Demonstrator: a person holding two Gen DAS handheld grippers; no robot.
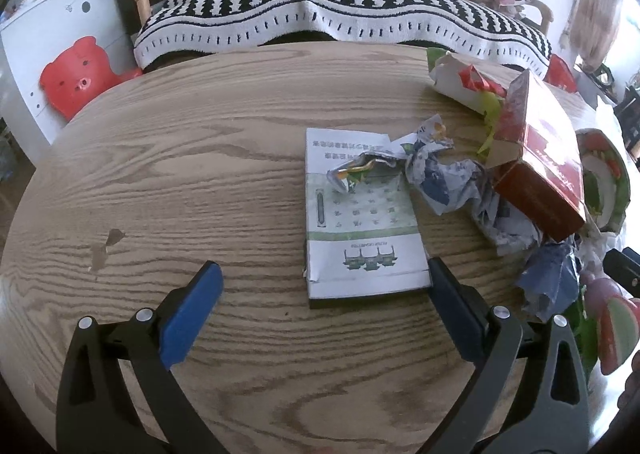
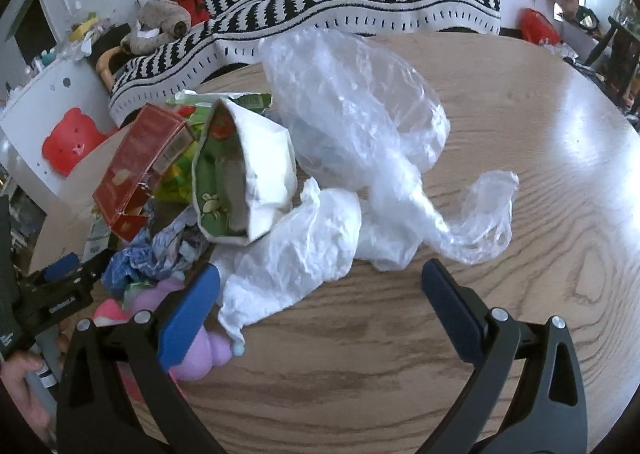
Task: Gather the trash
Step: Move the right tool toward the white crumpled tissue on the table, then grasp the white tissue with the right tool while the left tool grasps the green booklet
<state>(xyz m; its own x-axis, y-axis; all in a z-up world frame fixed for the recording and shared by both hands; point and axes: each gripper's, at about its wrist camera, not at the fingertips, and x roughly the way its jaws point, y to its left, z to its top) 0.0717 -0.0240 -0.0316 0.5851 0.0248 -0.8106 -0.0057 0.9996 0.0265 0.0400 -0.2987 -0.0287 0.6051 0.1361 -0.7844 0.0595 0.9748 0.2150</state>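
Blue pads: both tongs carry them, jaws spread wide, holding nothing.
Left tongs (image 1: 326,294): over the worktop (image 1: 180,173), right pad beside the flat white box (image 1: 360,238).
Right tongs (image 2: 320,294): just before the crumpled clear plastic bag (image 2: 352,141).
Trash pile: red carton (image 1: 536,157), crumpled paper (image 1: 448,181) and white paper tub (image 2: 248,169), clustered together.
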